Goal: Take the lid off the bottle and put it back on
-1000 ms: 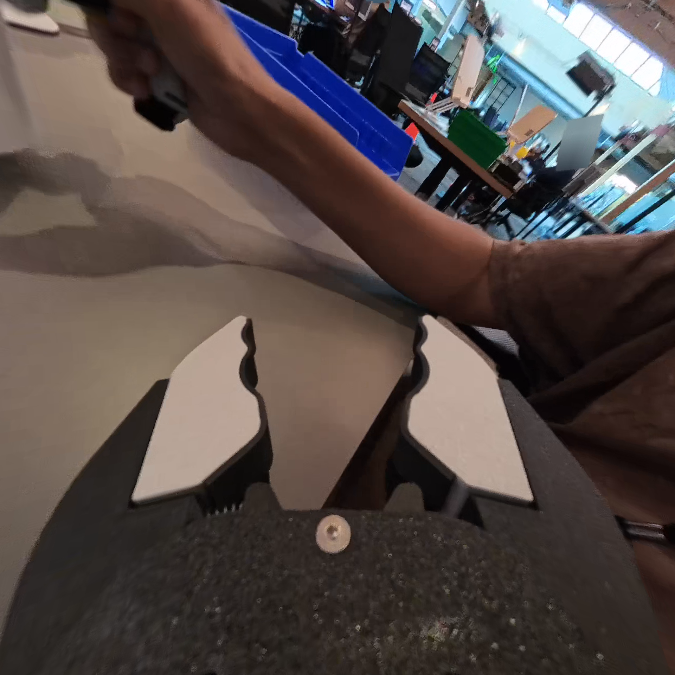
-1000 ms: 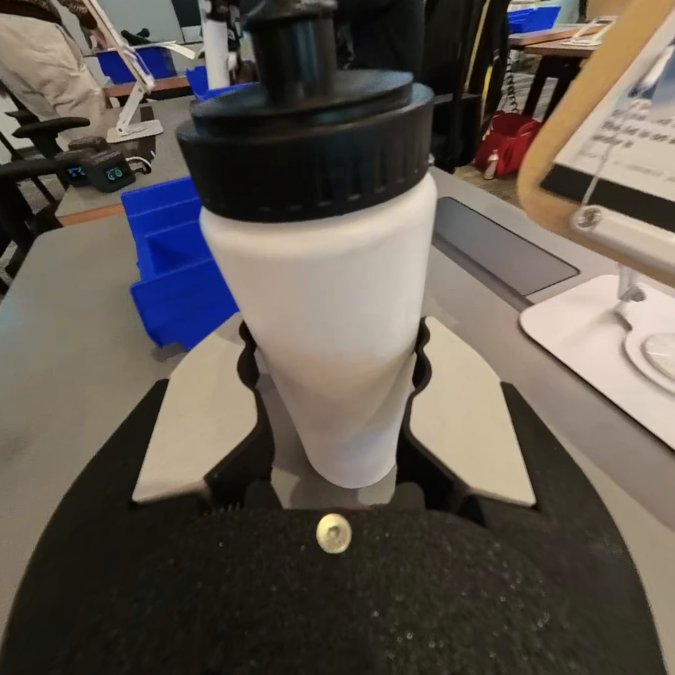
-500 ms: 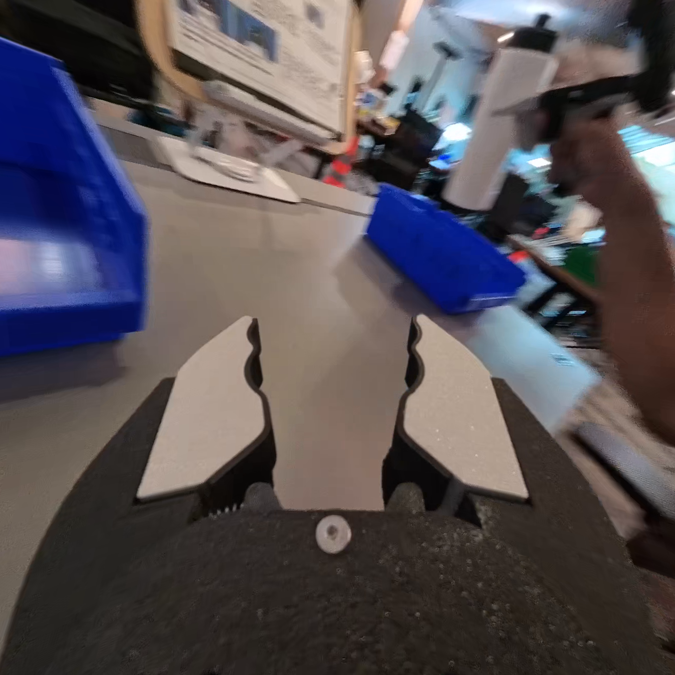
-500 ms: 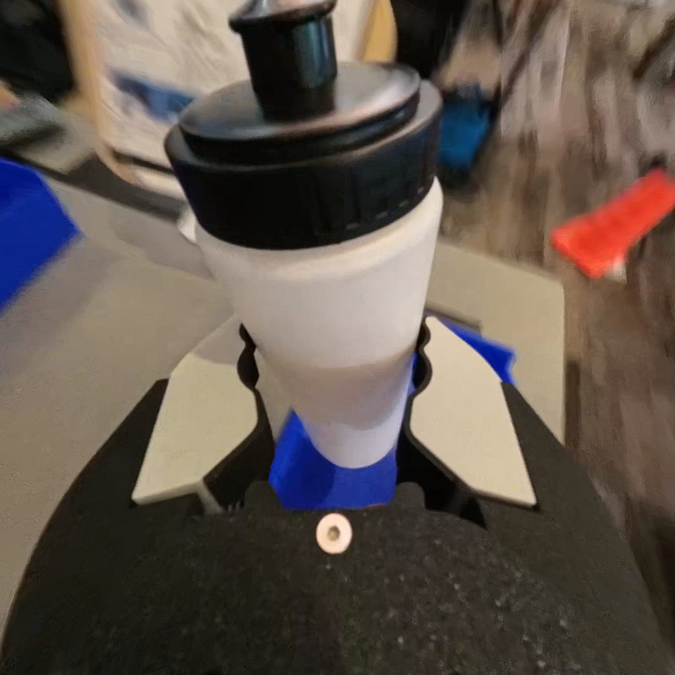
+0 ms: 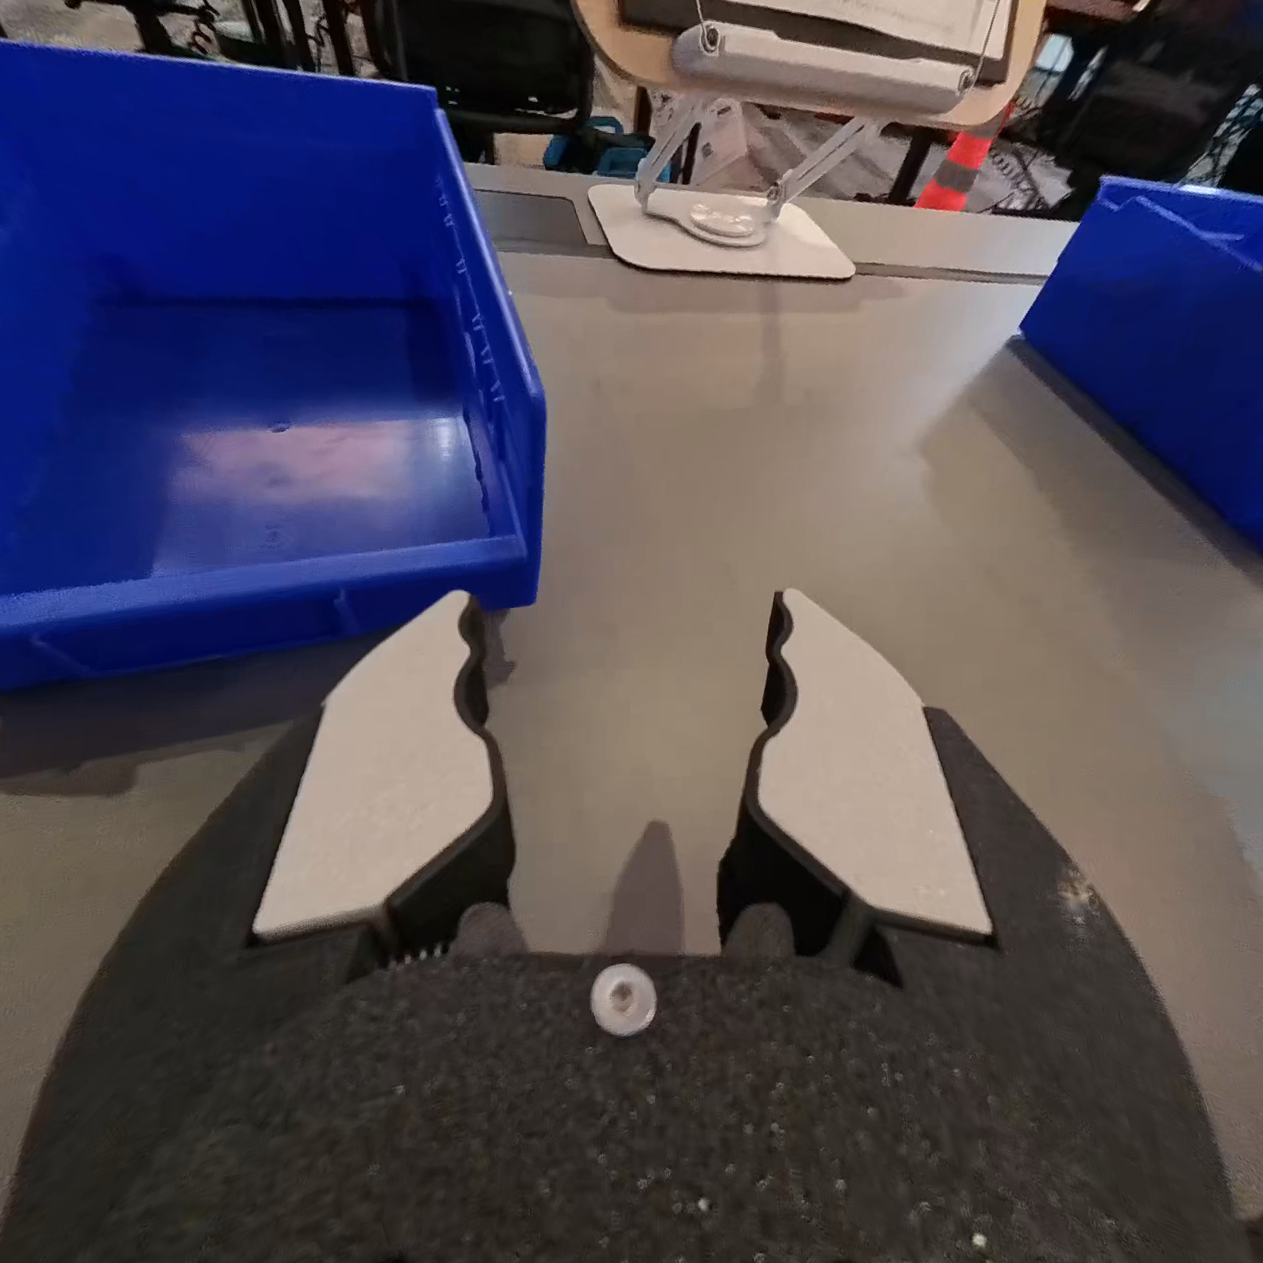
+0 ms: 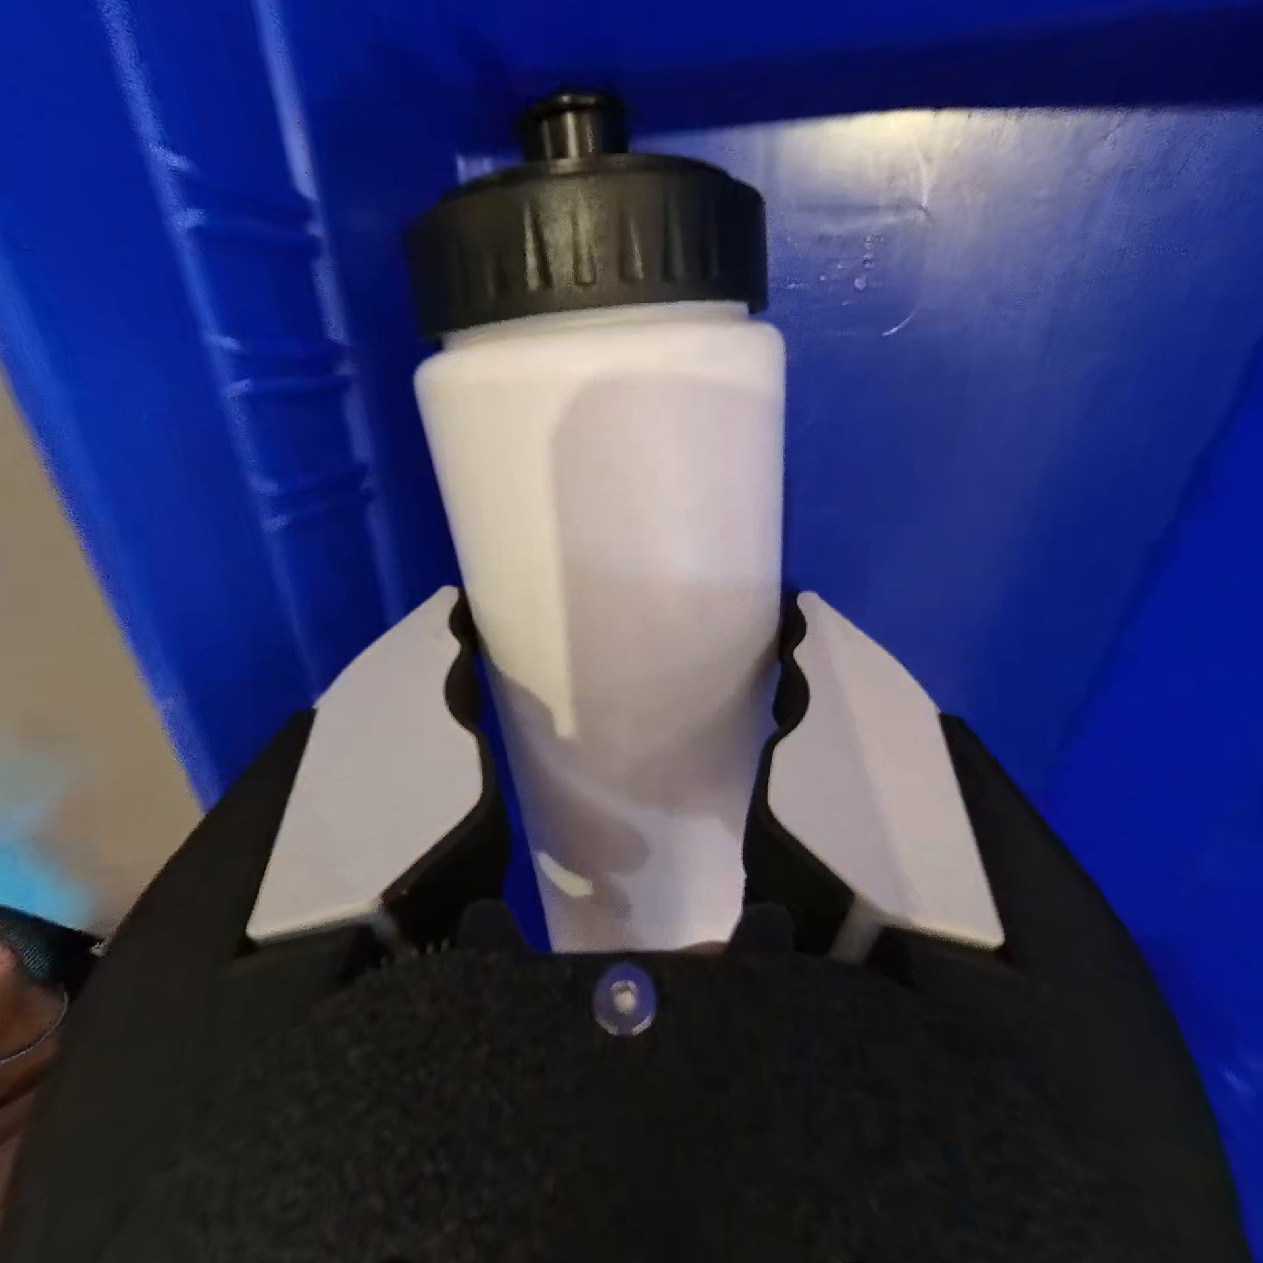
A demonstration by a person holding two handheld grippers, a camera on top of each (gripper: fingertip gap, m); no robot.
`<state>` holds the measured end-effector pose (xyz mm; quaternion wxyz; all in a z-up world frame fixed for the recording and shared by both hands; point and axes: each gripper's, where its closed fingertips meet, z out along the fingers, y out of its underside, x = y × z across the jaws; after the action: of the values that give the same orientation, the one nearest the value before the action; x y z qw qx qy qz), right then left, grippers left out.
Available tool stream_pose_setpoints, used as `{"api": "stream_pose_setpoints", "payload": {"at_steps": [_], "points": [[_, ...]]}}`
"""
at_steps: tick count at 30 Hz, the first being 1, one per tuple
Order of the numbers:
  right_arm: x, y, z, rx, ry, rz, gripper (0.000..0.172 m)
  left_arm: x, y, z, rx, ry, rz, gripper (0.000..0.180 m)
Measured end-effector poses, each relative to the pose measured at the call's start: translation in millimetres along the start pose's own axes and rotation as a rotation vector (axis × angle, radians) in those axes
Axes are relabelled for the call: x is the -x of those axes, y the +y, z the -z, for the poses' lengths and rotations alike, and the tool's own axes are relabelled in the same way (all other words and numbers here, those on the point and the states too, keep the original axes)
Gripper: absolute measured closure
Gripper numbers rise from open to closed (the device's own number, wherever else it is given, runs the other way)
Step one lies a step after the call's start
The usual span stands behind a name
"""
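My right gripper (image 6: 625,615) is shut on the lower body of a white bottle (image 6: 615,465); both pads press its sides. The bottle's black ribbed lid (image 6: 588,246) with its spout is on the bottle. The bottle points into a blue bin (image 6: 991,478), whose inner walls fill the right wrist view. My left gripper (image 5: 625,615) is open and empty, low over the grey table (image 5: 717,444), just right of the front corner of an empty blue bin (image 5: 239,376). The bottle does not show in the left wrist view.
A second blue bin (image 5: 1162,342) stands at the right of the table. A stand with a white base plate (image 5: 724,232) holds a board at the far edge. Chairs and an orange cone are beyond the table.
My right gripper has carried the bottle, still gripped, from above the table to inside a blue bin. My left gripper has swung round to face the table and the left bin, staying open.
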<state>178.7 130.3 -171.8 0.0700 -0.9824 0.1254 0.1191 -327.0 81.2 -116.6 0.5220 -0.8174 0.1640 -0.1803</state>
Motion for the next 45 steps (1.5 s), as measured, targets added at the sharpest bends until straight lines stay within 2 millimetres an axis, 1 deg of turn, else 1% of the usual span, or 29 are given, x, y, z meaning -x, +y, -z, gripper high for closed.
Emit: {"api": "stream_pose_setpoints", "payload": {"at_steps": [2, 4, 5, 6, 7, 8, 9, 11, 12, 15, 16, 17, 18, 19, 21, 23, 25, 26, 27, 29, 31, 34, 36, 38, 41, 43, 45], "points": [[4, -7, -7, -0.033, -0.04, -0.019, 0.086, 8, 3, 1, 0.011, -0.04, -0.004, 0.102], [6, -9, -7, -0.056, -0.08, -0.044, 0.086, 11, 5, 1, 0.016, -0.032, 0.041, 0.102], [8, -7, -3, -0.066, -0.093, -0.021, 0.086, 12, 7, -1, 0.028, -0.015, 0.067, 0.101], [12, -6, 4, -0.108, -0.109, 0.016, 0.081, 12, 10, -2, 0.043, -0.001, 0.084, 0.1], [16, -4, 14, -0.166, -0.115, 0.059, 0.08, 13, 13, -2, 0.056, 0.004, 0.09, 0.099], [15, 0, 25, -0.231, -0.086, 0.099, 0.077, 13, 15, -3, 0.067, 0.002, 0.089, 0.098], [14, 8, 39, -0.298, -0.043, 0.149, 0.072, 14, 15, -4, 0.073, -0.008, 0.082, 0.098], [13, 32, 64, -0.438, 0.046, 0.23, 0.075, 13, 15, -8, 0.085, -0.038, 0.034, 0.098], [17, 47, 74, -0.509, 0.065, 0.268, 0.076, 14, 14, -11, 0.092, -0.068, -0.014, 0.098], [31, 98, 90, -0.72, 0.102, 0.372, 0.083, 17, 10, -22, 0.108, -0.156, -0.12, 0.097], [30, 112, 94, -0.79, 0.137, 0.384, 0.086, 16, 12, -23, 0.126, -0.165, -0.119, 0.097], [31, 123, 96, -0.849, 0.157, 0.401, 0.093, 13, 16, -22, 0.147, -0.168, -0.1, 0.095], [34, 133, 97, -0.892, 0.163, 0.424, 0.096, 7, 20, -18, 0.157, -0.154, -0.085, 0.095], [36, 140, 95, -0.921, 0.178, 0.457, 0.094, 3, 22, -12, 0.147, -0.15, -0.099, 0.094], [36, 149, 88, -0.952, 0.227, 0.486, 0.096, 12, 22, 3, 0.111, -0.248, -0.168, 0.1], [39, 157, 78, -0.928, 0.22, 0.471, 0.096, 25, 17, 18, 0.063, -0.343, -0.214, 0.103], [45, 165, 74, -0.95, 0.179, 0.411, 0.098, 29, 20, 25, 0.061, -0.351, -0.194, 0.109], [48, 169, 73, -0.968, 0.147, 0.389, 0.097, 30, 24, 25, 0.077, -0.338, -0.175, 0.107], [49, 173, 73, -0.987, 0.13, 0.37, 0.096, 31, 28, 25, 0.096, -0.33, -0.164, 0.105], [44, 180, 80, -1.056, 0.146, 0.335, 0.097, 37, 36, 26, 0.127, -0.344, -0.169, 0.1], [40, 191, 88, -1.12, 0.17, 0.319, 0.096, 39, 38, 31, 0.129, -0.353, -0.167, 0.099], [44, 207, 94, -1.173, 0.151, 0.336, 0.098, 36, 42, 34, 0.145, -0.34, -0.148, 0.098], [44, 210, 95, -1.173, 0.175, 0.36, 0.097, 33, 43, 36, 0.149, -0.33, -0.14, 0.097], [42, 208, 96, -1.192, 0.182, 0.362, 0.098, 32, 45, 38, 0.154, -0.333, -0.141, 0.096], [39, 204, 89, -1.183, 0.136, 0.339, 0.098, 30, 49, 40, 0.161, -0.333, -0.141, 0.095], [32, 202, 81, -1.157, 0.151, 0.335, 0.098, 27, 49, 40, 0.158, -0.323, -0.141, 0.095], [23, 199, 79, -1.149, 0.188, 0.33, 0.098, 20, 48, 40, 0.144, -0.298, -0.156, 0.093]]}}
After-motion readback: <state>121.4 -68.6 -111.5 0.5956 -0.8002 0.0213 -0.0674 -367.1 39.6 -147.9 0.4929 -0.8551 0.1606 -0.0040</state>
